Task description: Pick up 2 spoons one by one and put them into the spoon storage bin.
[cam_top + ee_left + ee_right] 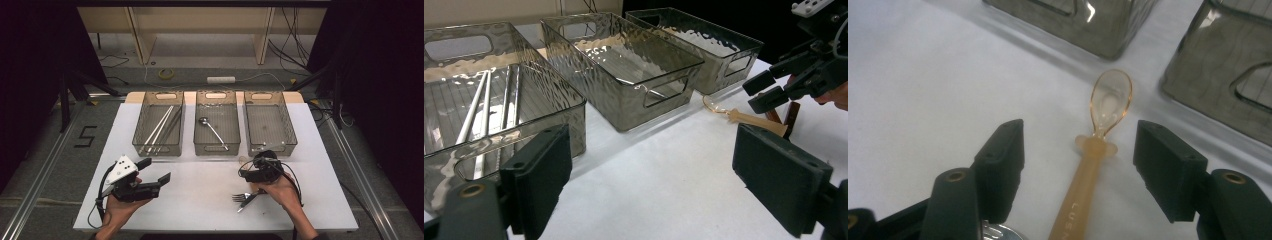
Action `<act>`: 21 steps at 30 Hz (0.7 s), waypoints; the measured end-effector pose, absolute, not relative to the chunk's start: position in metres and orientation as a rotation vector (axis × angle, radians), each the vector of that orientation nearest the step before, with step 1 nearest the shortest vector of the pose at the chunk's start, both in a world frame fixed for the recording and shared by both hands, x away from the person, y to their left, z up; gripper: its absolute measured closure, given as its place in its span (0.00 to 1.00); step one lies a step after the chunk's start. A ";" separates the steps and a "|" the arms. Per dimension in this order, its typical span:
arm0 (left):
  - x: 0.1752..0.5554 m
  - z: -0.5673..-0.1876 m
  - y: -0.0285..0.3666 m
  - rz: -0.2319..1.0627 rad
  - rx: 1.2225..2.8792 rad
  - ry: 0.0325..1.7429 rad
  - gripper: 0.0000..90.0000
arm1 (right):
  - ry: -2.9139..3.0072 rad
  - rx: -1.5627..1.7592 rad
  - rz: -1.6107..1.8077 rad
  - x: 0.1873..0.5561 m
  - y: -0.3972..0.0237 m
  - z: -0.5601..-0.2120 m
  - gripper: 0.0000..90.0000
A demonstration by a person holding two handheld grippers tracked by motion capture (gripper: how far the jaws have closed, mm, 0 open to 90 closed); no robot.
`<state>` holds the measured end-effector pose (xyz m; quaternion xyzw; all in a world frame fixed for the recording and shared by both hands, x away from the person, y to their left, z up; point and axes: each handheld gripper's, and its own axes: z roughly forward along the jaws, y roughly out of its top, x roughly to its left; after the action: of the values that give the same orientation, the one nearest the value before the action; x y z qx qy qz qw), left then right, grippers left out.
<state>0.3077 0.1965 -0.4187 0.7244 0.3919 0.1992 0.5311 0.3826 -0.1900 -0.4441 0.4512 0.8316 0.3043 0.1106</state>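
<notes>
Right gripper view: right gripper (1079,165) straddles amber spoon (1093,165), pads clear

Orange spoon (1096,150) handle runs off the bottom edge.

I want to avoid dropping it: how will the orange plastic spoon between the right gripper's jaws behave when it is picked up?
The orange spoon looks like thin plastic, so probably light. Its smooth rounded handle may slip or twist between the right gripper's open jaws. The clear bowl seems thin, possibly fragile.
</notes>
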 end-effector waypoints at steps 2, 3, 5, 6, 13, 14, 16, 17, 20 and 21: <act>0.308 -0.419 0.196 0.474 1.725 0.936 0.17 | 2.455 1.326 0.882 0.381 -0.190 -0.447 0.45; 0.308 -0.419 0.196 0.474 1.725 0.935 0.17 | 2.460 1.324 0.875 0.381 -0.190 -0.448 0.46; 0.308 -0.419 0.196 0.474 1.726 0.935 0.17 | 2.461 1.326 0.856 0.380 -0.191 -0.450 0.48; 0.308 -0.419 0.196 0.474 1.727 0.935 0.17 | 2.465 1.324 0.851 0.380 -0.191 -0.451 0.49; 0.308 -0.419 0.196 0.475 1.732 0.934 0.17 | 2.466 1.332 0.823 0.377 -0.191 -0.457 0.59; 0.308 -0.419 0.196 0.475 1.733 0.933 0.17 | 2.466 1.331 0.823 0.376 -0.191 -0.457 0.60; 0.308 -0.419 0.196 0.475 1.734 0.934 0.17 | 2.461 1.335 0.812 0.376 -0.190 -0.459 0.62; 0.308 -0.419 0.196 0.476 1.737 0.932 0.17 | 2.463 1.338 0.806 0.375 -0.191 -0.460 0.63; 0.308 -0.419 0.196 0.475 1.731 0.935 0.17 | 2.465 1.343 0.799 0.373 -0.190 -0.462 0.65; 0.308 -0.419 0.196 0.475 1.731 0.935 0.17 | 2.465 1.345 0.795 0.373 -0.190 -0.463 0.65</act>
<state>0.3079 0.1962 -0.4189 0.7253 0.3917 0.1990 0.5300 0.3727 -0.1901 -0.4630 0.4580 0.8393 0.2709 0.1115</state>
